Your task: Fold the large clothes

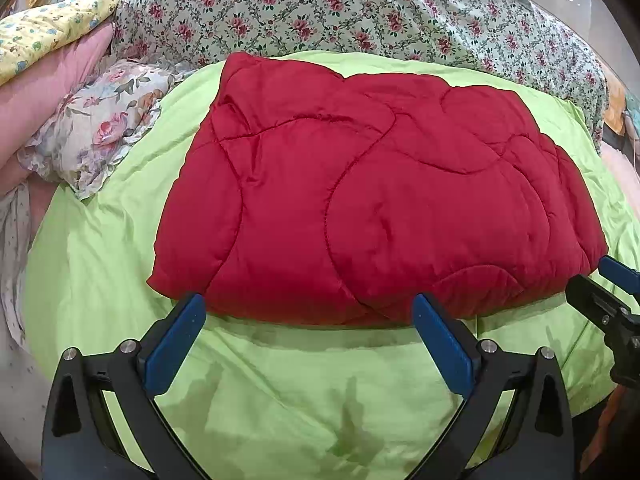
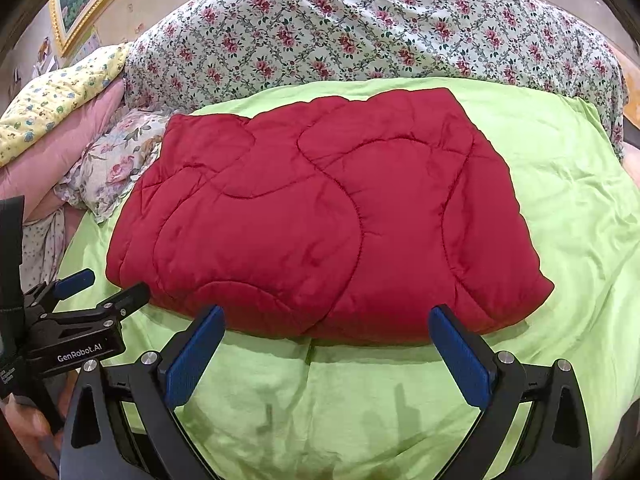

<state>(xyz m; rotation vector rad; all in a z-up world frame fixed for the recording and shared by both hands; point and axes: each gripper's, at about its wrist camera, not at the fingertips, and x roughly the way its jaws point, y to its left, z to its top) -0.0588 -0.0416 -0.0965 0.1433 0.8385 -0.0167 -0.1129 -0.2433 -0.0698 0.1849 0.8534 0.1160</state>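
Your left gripper and right gripper both gape empty just short of the folded red quilt, which lies mid-bed on the green sheet; it looks puffy, soft and slick, so bite deep into its near-edge layers.

Quick headcount of the bed

One folded red quilt, one green sheet, two grippers (left gripper, right gripper), one gold-framed picture, several floral and patterned pillows.
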